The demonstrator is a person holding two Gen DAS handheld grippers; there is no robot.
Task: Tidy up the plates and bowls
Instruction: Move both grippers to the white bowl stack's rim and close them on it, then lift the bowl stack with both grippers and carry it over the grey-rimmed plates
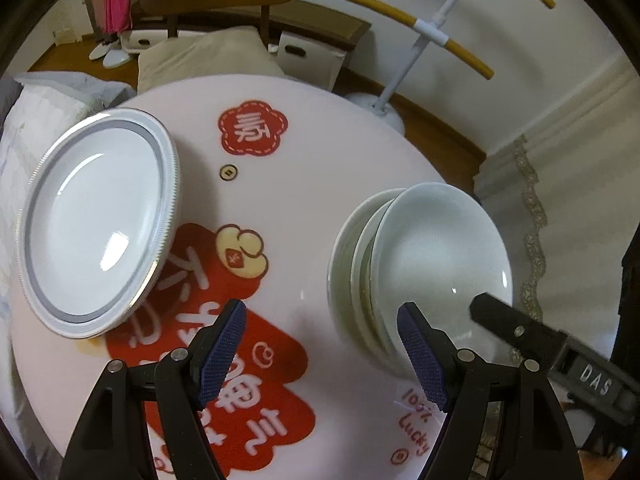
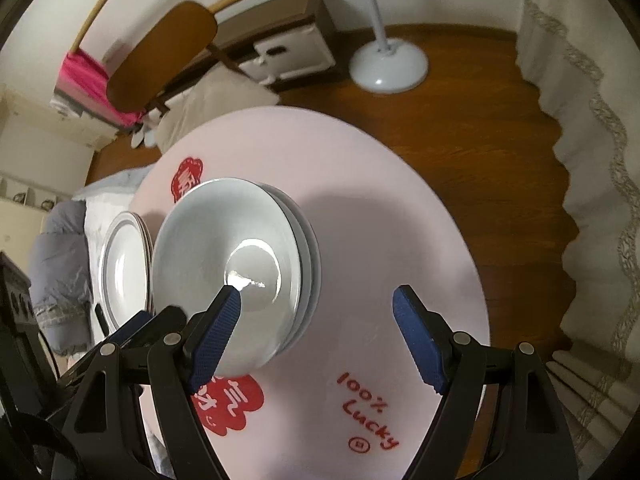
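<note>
Now bowl stack beside open right jaws.

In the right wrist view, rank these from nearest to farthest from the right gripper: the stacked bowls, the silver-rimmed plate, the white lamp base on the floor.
From the right gripper:
1. Stacked bowls, at its left finger.
2. Silver-rimmed plate, farther left, behind the bowls.
3. White lamp base, on the floor beyond the table.

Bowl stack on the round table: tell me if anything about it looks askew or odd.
The bowl stack is not nested squarely: the top bowl sits shifted sideways, leaving the rims of the bowls beneath stepped out on one side. No chips or spills show. The silver-rimmed plates beside it look evenly stacked.
</note>
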